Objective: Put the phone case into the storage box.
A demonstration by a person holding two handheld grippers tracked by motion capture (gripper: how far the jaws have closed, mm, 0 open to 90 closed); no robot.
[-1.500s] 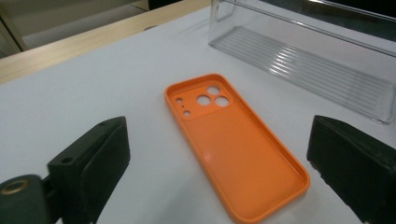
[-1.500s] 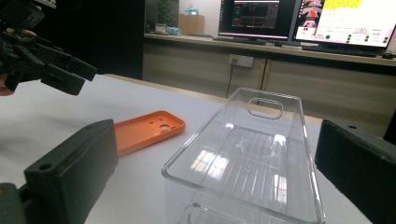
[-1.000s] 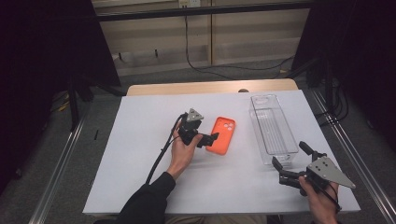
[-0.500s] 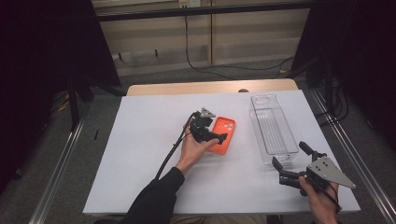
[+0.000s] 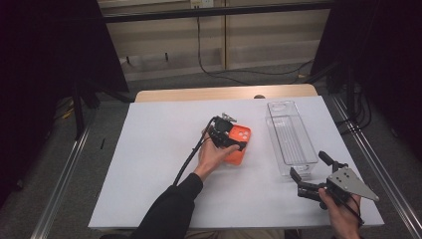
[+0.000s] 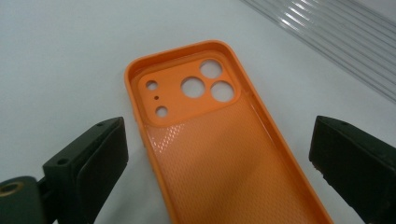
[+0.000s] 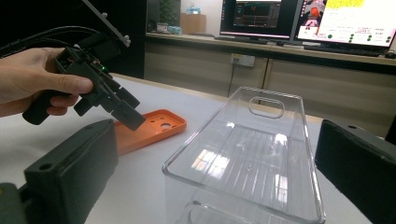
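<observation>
An orange phone case [image 5: 241, 133] lies inside-up on the white table [image 5: 149, 149], camera holes at its far end. My left gripper [image 5: 230, 142] hovers just over it, open. In the left gripper view the case [image 6: 210, 140] runs between the two wide-apart jaws of that gripper [image 6: 224, 161], and neither jaw touches it. My right gripper [image 5: 308, 164] rests open near the front right of the table, pointed at the near end of a clear plastic tray [image 5: 290, 137]. From the right gripper [image 7: 215, 168] I see the tray [image 7: 243, 154], the case [image 7: 149, 128] and the left gripper [image 7: 112, 100] beyond.
The clear tray is empty and stands lengthwise at the right of the table. A corner of it shows past the case [image 6: 336, 37]. The left gripper's cable [image 5: 186, 162] trails back along the forearm. Monitors [image 7: 327, 18] stand on a counter behind the table.
My left gripper has moved to the right and forward, from beside the orange case to over it. The right gripper has stayed where it was.
</observation>
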